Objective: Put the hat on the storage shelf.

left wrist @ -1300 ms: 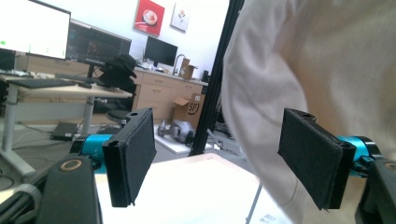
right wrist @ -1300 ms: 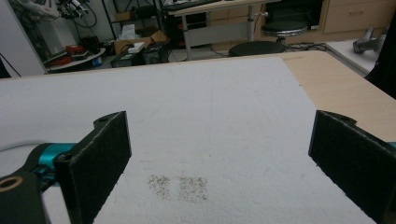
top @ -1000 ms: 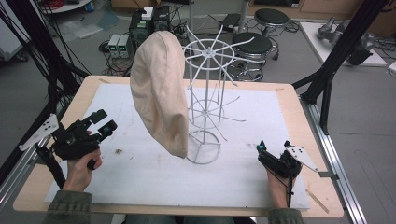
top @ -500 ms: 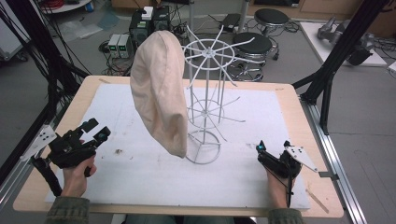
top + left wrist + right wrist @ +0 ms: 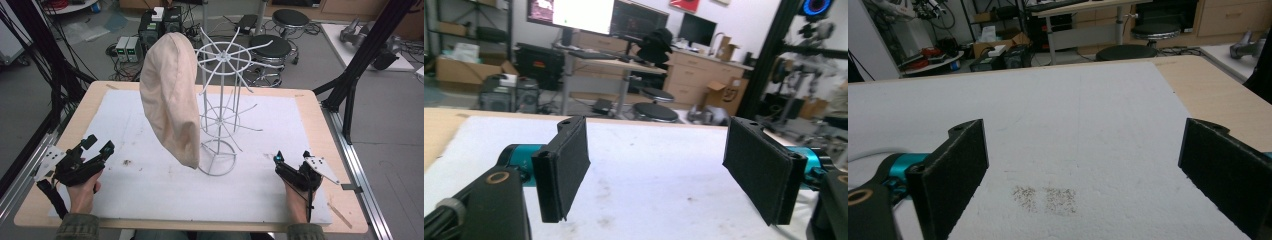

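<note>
While the high view is showing the white wire rack (image 5: pixel 220 107) standing at the middle of the white mat (image 5: pixel 150 180) with the beige cloth bag (image 5: pixel 170 100) hanging from its upper arm, your gripper views are showing neither of them. The left gripper view is showing your left gripper (image 5: pixel 656 172) with its jaws wide apart over bare mat, with desks and monitors beyond. The right gripper view is showing your right gripper (image 5: pixel 1083 172) equally spread and empty above a dark speckled stain (image 5: pixel 1045 197). Since a second ago, you are holding the left gripper (image 5: pixel 97 146) lower and nearer the table's (image 5: pixel 320 120) left edge; the right gripper (image 5: pixel 291 155) is staying put.
</note>
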A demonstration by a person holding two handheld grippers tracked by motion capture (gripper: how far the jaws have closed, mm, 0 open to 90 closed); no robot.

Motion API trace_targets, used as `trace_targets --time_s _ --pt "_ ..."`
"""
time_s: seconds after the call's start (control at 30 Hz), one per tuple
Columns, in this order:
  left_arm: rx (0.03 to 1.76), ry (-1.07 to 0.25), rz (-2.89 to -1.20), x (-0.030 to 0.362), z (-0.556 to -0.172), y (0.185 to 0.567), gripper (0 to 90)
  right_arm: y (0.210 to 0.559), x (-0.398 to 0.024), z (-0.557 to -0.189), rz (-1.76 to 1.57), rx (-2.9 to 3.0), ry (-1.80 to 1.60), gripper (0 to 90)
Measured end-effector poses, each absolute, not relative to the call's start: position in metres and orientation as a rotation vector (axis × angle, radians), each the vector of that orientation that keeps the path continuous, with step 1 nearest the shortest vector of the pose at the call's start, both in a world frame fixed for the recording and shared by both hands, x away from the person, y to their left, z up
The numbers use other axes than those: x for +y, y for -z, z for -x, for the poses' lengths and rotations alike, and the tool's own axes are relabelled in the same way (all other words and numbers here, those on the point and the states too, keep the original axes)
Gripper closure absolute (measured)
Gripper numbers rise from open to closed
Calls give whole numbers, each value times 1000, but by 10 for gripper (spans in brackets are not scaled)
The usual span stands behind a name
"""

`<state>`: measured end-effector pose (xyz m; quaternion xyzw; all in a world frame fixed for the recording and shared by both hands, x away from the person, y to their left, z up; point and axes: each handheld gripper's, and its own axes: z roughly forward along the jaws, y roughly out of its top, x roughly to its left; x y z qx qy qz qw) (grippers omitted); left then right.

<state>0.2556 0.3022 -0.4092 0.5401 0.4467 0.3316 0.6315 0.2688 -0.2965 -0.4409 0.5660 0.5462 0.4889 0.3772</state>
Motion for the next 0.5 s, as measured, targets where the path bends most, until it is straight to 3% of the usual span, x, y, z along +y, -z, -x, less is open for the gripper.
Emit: trace_targets --time_s 0.3,0.5 --pt "1117 -893 -1200 311 -252 414 256 441 -297 -268 -1442 1395 -1253 46" --pt "1290 -1100 -1098 318 -246 420 281 441 -298 -267 -1444 1397 -1256 46"
